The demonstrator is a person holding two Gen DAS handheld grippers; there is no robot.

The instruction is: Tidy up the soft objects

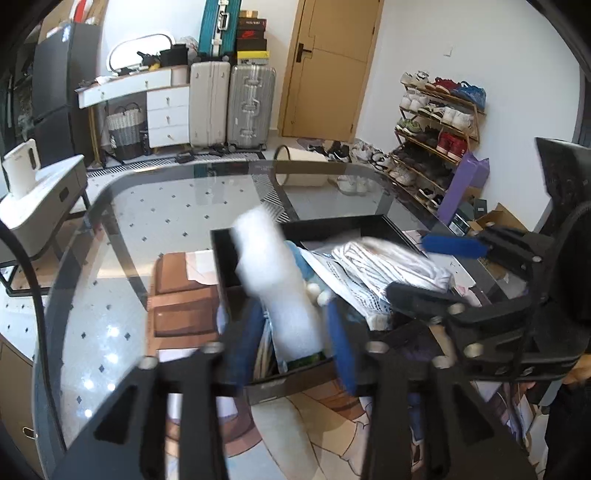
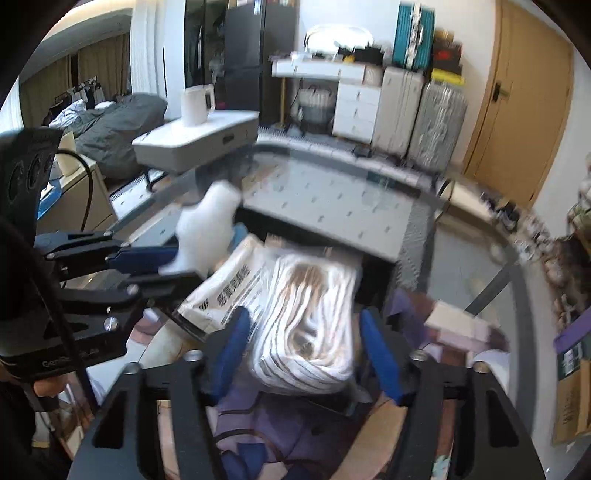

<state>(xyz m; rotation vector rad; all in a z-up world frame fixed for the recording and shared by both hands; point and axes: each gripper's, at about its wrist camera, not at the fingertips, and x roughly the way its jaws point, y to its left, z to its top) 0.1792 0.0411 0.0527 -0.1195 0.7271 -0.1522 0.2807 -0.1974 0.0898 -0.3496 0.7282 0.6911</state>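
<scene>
Blue-padded fingers of the left gripper were clamped on a white sock, which stood up blurred between them above the near end of a black box. From the right wrist view the same sock rose above that gripper at the left of the frame. The box sat on a glass table and held a heap of soft things. Among them lay a white ribbed bundle in clear wrap and a white plastic packet printed with black characters too blurred to read.

Fingers of the right gripper stood apart, one on each side of the wrapped bundle; whether they touched it could not be told. In the left wrist view this gripper reached in from the right over the box.

Against the far wall stood a stack of shoe boxes, one carrying a red swoosh logo, above two pale suitcases. Faint lettering on the left gripper's body could not be read in full.
</scene>
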